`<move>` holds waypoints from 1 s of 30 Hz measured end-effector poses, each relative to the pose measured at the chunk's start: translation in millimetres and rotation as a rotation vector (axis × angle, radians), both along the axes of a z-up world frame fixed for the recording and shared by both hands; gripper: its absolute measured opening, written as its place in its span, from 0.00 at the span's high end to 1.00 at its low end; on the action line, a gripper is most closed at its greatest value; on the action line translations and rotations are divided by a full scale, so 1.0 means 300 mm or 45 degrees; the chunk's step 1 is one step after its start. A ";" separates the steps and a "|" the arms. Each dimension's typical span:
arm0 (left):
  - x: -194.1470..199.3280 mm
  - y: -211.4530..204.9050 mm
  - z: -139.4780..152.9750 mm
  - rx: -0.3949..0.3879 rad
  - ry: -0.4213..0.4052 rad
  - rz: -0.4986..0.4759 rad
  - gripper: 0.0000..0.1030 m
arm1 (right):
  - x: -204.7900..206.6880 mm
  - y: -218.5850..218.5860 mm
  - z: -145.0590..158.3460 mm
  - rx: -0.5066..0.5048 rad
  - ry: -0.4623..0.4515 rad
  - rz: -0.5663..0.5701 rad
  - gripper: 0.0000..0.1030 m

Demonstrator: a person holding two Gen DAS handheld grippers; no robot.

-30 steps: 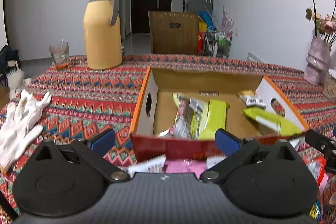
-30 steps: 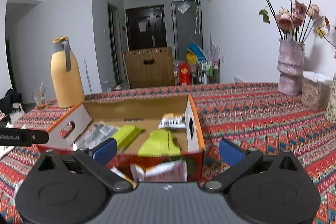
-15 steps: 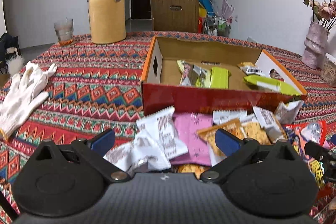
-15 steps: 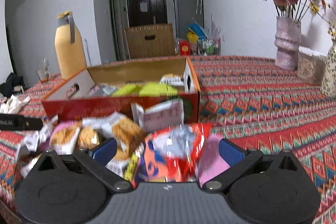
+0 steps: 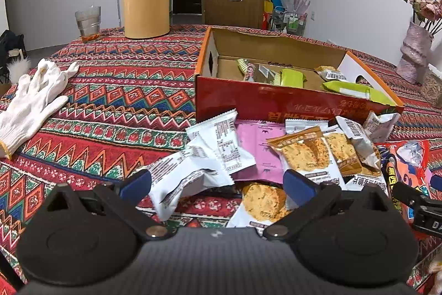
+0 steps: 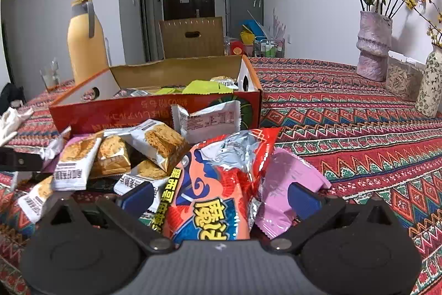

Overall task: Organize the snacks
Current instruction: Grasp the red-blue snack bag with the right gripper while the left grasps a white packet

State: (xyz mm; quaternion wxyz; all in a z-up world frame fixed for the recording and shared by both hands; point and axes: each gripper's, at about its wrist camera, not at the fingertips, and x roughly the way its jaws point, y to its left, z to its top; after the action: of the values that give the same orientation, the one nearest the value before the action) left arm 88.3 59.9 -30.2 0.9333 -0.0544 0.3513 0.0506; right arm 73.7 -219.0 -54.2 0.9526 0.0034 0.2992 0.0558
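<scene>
Before the cardboard box (image 5: 276, 104), loose snack packets (image 5: 221, 145) lie heaped on the tablecloth. Both the left gripper (image 5: 216, 183) and right gripper (image 6: 221, 195) hover wide apart, empty. Packets look light, crinkly, slippery; pinching a sealed edge seems safest.

Both grippers alike: matte black body w/ ribbed grey centre, two round black discs, silver pivot screws, blue pads on angled black fingers: left gripper (image 5: 216, 182), right gripper (image 6: 221, 195).
</scene>
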 end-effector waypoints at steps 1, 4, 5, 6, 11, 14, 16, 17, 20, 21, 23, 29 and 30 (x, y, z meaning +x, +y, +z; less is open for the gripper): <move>-0.001 0.005 -0.001 -0.005 0.003 0.003 0.00 | 0.007 0.012 -0.004 -0.022 0.005 -0.002 0.00; -0.001 0.016 -0.007 -0.009 0.006 0.010 0.00 | 0.020 0.035 -0.015 -0.064 0.023 0.013 0.01; 0.001 0.021 -0.009 -0.011 0.009 0.015 0.00 | 0.023 0.042 -0.021 -0.075 0.029 0.016 0.01; 0.002 0.025 -0.012 -0.014 0.012 0.020 0.00 | 0.024 0.051 -0.028 -0.096 0.029 0.015 0.01; 0.004 0.045 -0.020 -0.018 0.017 0.031 0.00 | 0.003 0.086 -0.042 -0.209 -0.018 0.039 0.20; 0.008 0.064 -0.024 -0.024 0.024 0.048 0.00 | -0.007 0.089 -0.037 -0.218 -0.031 0.058 0.32; 0.014 0.076 -0.028 -0.027 0.031 0.064 0.00 | -0.010 0.075 -0.029 -0.177 -0.037 0.053 0.38; 0.019 0.082 -0.032 -0.031 0.040 0.072 0.00 | -0.011 0.066 -0.025 -0.155 -0.039 0.046 0.39; 0.029 0.095 -0.040 -0.031 0.056 0.082 0.00 | -0.021 0.046 -0.011 -0.114 -0.059 0.031 0.41; 0.033 0.097 -0.041 -0.025 0.060 0.086 0.00 | -0.026 0.038 -0.004 -0.101 -0.071 0.026 0.41; 0.044 0.103 -0.044 -0.022 0.067 0.093 0.00 | -0.033 0.023 0.009 -0.070 -0.096 0.012 0.41; 0.094 0.110 -0.066 -0.032 0.119 0.118 0.00 | -0.034 -0.020 0.025 -0.006 -0.131 -0.055 0.41; 0.101 0.110 -0.071 -0.034 0.128 0.123 0.00 | -0.034 -0.024 0.022 -0.001 -0.129 -0.060 0.41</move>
State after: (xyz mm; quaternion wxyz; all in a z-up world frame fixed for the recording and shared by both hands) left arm 118.4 93.0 -51.3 0.9101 -0.0813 0.3954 0.0934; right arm 63.4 -226.3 -47.5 0.9676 0.0074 0.2503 0.0333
